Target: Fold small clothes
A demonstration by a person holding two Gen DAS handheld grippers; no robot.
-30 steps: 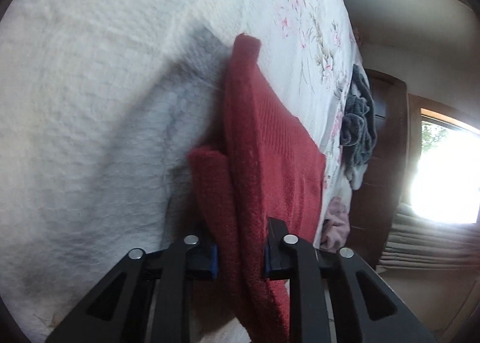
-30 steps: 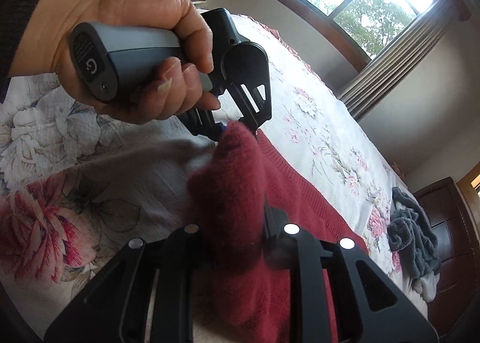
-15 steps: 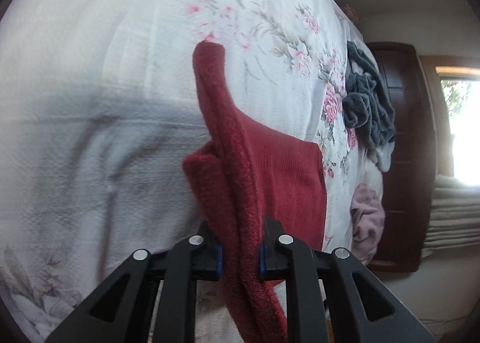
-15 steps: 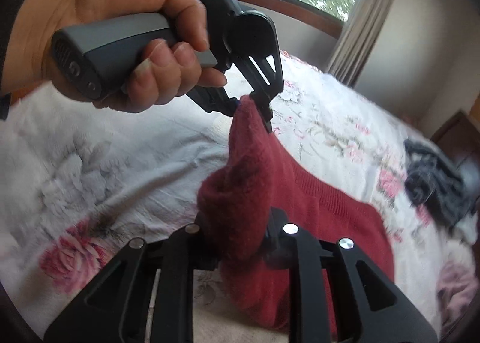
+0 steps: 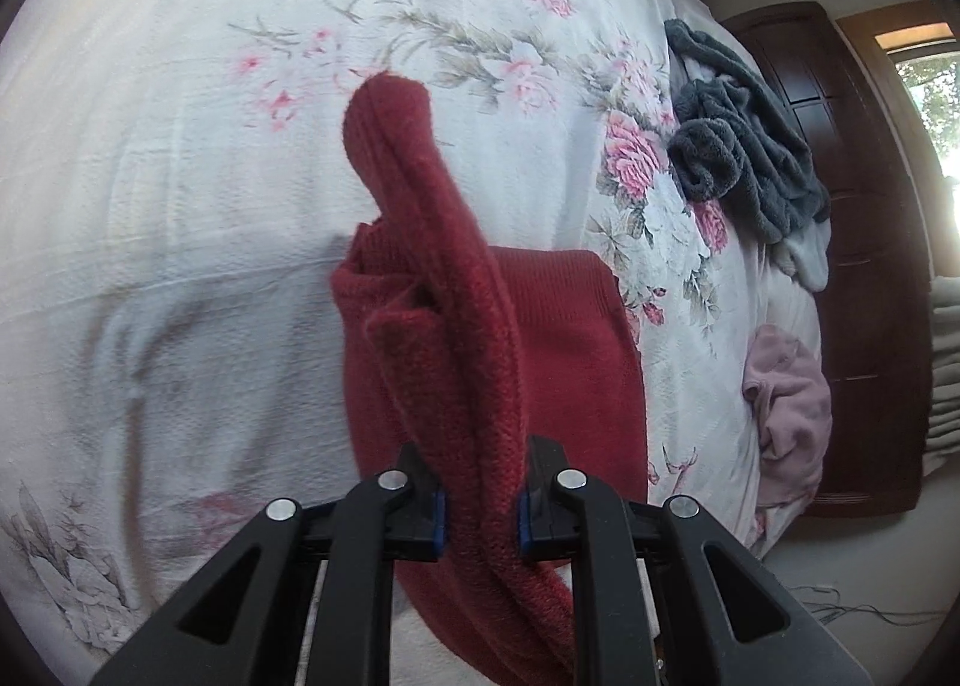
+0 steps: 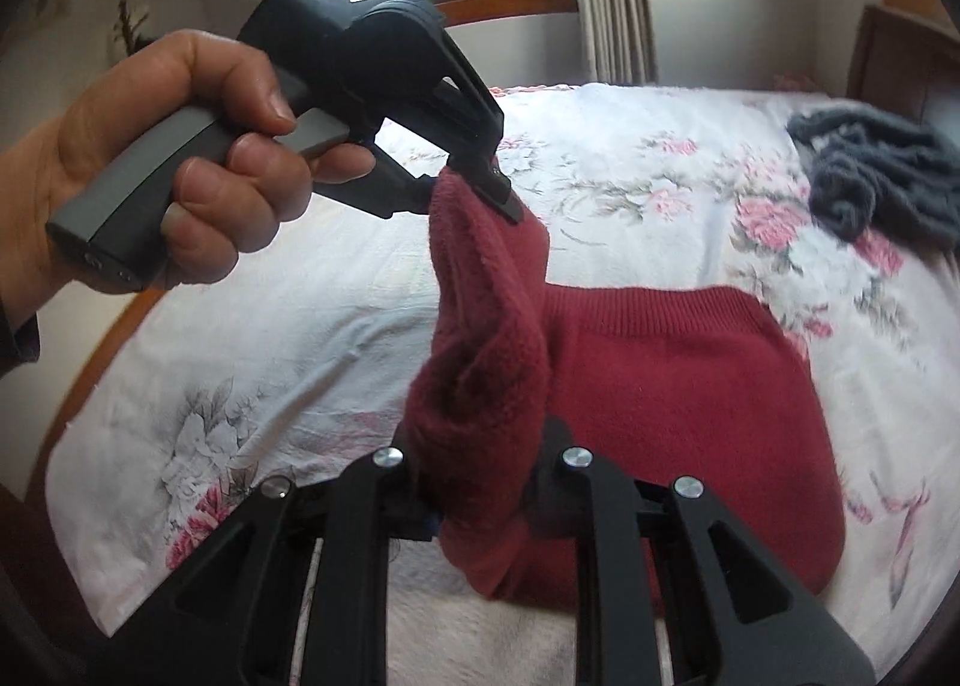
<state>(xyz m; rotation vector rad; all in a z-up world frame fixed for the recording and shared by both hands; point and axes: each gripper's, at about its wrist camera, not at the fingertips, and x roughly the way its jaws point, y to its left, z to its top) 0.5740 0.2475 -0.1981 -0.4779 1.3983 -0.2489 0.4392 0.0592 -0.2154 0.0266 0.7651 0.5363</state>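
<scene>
Red knit garment (image 5: pixel 570 338), seen from both wrist cameras, lies partly on the floral bedspread (image 5: pixel 180 146) and is partly lifted. We observe a thick folded edge raised off the bed and stretched between the two tools, while the rest of the fabric rests flat on the cover. In the left wrist view, the left gripper (image 5: pixel 480 512) has its two fingers closed on this raised edge, the cloth filling the gap between the blue pads. In the right wrist view, the right gripper (image 6: pixel 474 500) is likewise clamped on the bunched edge near the camera. We also see there the person's left hand (image 6: pixel 174 158) around the grey handle of the other tool, whose tips pinch the far end of the lifted edge. A dark grey garment (image 5: pixel 744 146) lies crumpled toward the far side of the bed, well apart from the red one. A pink garment (image 5: pixel 786 404) hangs at the bed's edge, beside a dark wooden cabinet (image 5: pixel 864 266).
</scene>
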